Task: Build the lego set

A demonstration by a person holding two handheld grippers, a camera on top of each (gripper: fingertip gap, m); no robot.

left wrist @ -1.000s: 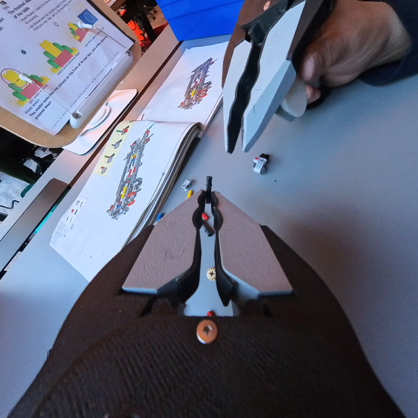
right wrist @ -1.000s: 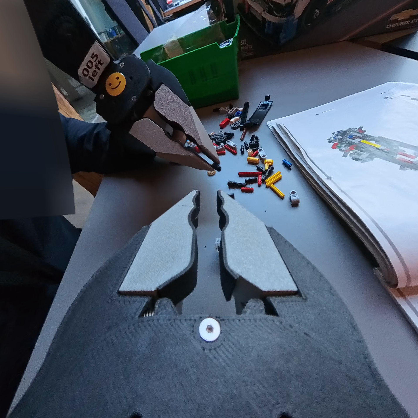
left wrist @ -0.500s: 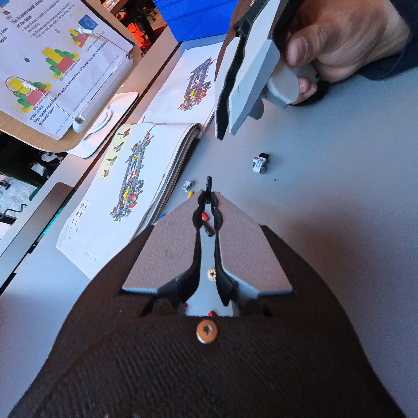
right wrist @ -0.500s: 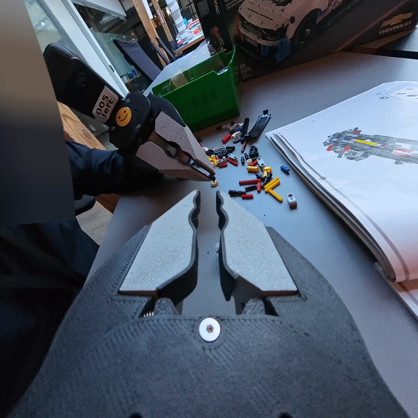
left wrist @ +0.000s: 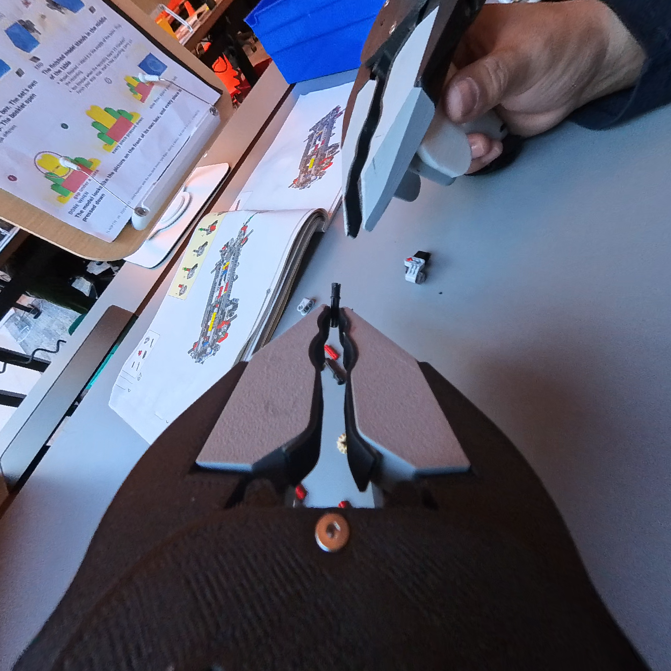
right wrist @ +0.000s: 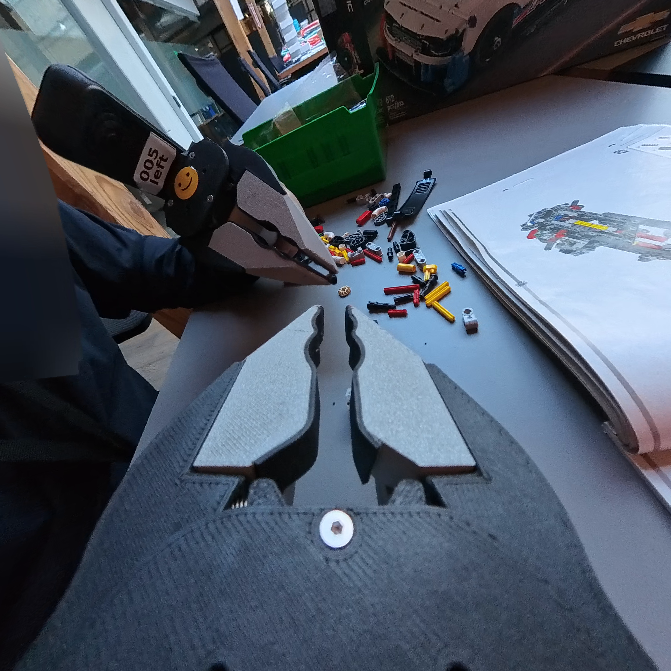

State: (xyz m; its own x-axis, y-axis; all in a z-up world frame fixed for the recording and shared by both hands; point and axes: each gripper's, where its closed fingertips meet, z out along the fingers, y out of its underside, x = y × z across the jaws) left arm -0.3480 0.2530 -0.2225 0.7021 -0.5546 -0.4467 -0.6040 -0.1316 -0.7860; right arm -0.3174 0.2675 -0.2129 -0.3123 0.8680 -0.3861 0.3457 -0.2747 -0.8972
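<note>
The left gripper [left wrist: 334,308] pinches a black pin [left wrist: 335,296] beside the booklet [left wrist: 232,290]; the right gripper [right wrist: 333,308] hovers empty, fingers slightly apart, near the parts pile [right wrist: 399,261].

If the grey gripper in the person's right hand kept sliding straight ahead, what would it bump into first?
Probably the small tan gear on the table, just ahead of the right gripper; the left gripper's tip lies close beyond. Depth is uncertain.
</note>
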